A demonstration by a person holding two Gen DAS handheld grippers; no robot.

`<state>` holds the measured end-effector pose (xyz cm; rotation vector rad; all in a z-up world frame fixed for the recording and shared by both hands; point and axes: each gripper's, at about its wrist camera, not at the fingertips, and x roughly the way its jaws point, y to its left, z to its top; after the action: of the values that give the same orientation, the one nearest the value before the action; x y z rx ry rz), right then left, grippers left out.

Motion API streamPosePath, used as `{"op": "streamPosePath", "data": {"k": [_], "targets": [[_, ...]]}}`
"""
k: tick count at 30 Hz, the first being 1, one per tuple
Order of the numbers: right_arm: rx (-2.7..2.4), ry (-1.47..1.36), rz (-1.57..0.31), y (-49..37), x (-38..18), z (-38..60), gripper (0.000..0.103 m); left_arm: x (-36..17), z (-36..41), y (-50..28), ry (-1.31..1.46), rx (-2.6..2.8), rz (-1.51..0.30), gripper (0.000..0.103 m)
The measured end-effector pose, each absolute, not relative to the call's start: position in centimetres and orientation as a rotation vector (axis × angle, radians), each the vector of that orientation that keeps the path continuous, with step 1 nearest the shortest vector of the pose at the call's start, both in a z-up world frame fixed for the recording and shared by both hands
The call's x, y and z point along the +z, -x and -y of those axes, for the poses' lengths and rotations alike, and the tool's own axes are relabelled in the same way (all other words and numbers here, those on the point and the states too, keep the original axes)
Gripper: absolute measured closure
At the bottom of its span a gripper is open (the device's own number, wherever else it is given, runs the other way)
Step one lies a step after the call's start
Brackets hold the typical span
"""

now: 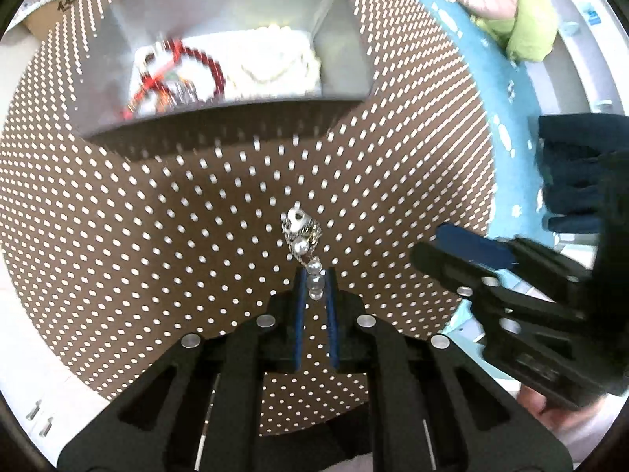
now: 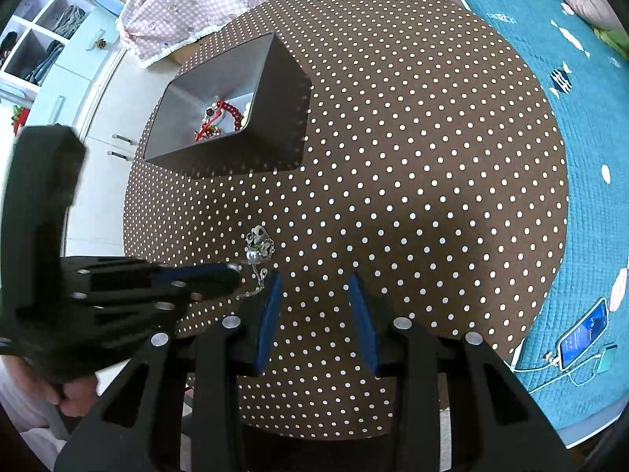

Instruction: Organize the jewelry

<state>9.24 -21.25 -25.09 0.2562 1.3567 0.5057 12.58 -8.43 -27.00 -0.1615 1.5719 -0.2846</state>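
A silver chain piece with pearls (image 1: 300, 232) (image 2: 259, 242) lies on the brown polka-dot tablecloth (image 1: 157, 216) (image 2: 412, 157). My left gripper (image 1: 317, 273) (image 2: 235, 272) points steeply down, its blue pads closed on the string of pearls at the chain's near end. My right gripper (image 2: 315, 277) (image 1: 452, 244) hovers just right of the chain, jaws apart with only cloth between them. Behind stands an open grey box (image 1: 220, 122) (image 2: 275, 129) holding a red bead bracelet (image 1: 196, 63) (image 2: 232, 112) and a white pearl necklace (image 1: 271, 67).
The round table ends close in front and to the left. A teal bedspread (image 2: 550, 59) with a phone (image 2: 583, 332) on a cable lies to the right. A white cabinet (image 2: 78, 90) and pink checked cloth (image 2: 204, 0) are behind left. Green cloth (image 1: 530, 19) sits on the bed.
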Motion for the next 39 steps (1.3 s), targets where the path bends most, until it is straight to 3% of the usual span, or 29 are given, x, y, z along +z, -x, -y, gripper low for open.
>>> {"op": "streamPosePath", "data": {"k": [15, 19, 28, 34, 39], "targets": [[0.634, -0.189, -1.323, -10.5, -23.7, 18.0, 0.071, -14.9, 2.5, -11.5, 0.194, -0.257, -1.374, 0.094], [0.657, -0.122, -1.351, -10.3, -24.9, 15.9, 0.078, -16.3, 1.8, -10.9, 0.185, -0.202, -1.411, 0.094], [0.616, 0.01, -1.377, -10.3, -26.5, 12.3, 0.085, -23.2, -0.9, -9.4, 0.201, -0.123, -1.544, 0.094], [0.581, 0.052, -1.369, -10.3, -27.1, 10.9, 0.094, -25.1, -1.5, -10.1, 0.21, -0.126, -1.559, 0.094], [0.568, 0.032, -1.366, -10.1, -27.2, 10.7, 0.094, -24.8, -1.0, -11.5, 0.213, -0.151, -1.536, 0.094]]}}
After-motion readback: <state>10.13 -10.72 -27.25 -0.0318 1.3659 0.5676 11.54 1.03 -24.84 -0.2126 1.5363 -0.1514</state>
